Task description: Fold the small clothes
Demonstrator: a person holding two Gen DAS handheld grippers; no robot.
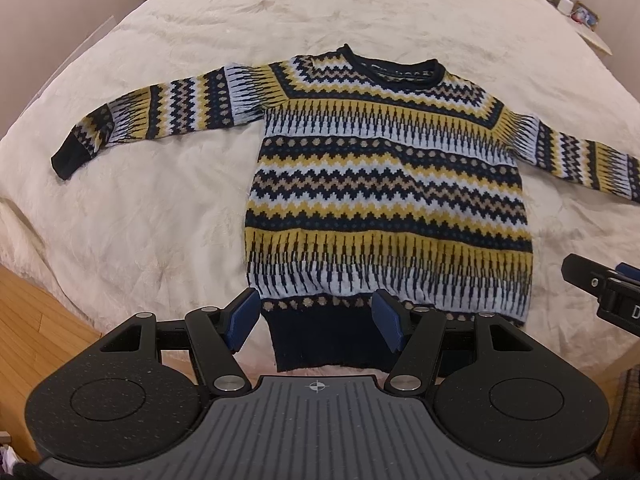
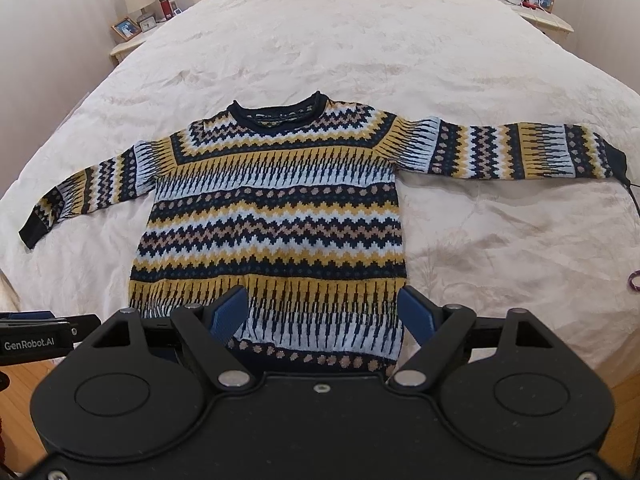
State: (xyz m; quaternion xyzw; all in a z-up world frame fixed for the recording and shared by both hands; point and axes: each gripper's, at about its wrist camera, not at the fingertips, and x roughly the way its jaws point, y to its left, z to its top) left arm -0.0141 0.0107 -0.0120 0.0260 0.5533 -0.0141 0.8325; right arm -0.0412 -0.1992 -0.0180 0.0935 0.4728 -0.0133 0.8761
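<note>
Sweater (image 2: pixel 272 216) flat; left gripper (image 2: pixel 36 338) reads "GenRobot.AI".

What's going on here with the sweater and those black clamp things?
A person holds a two-finger gripper in each hand over a patterned sweater spread flat on a cream bedspread, sleeves out to both sides. The left gripper and right gripper are both open near the bottom hem, gripping nothing. Folding has not begun.
</note>
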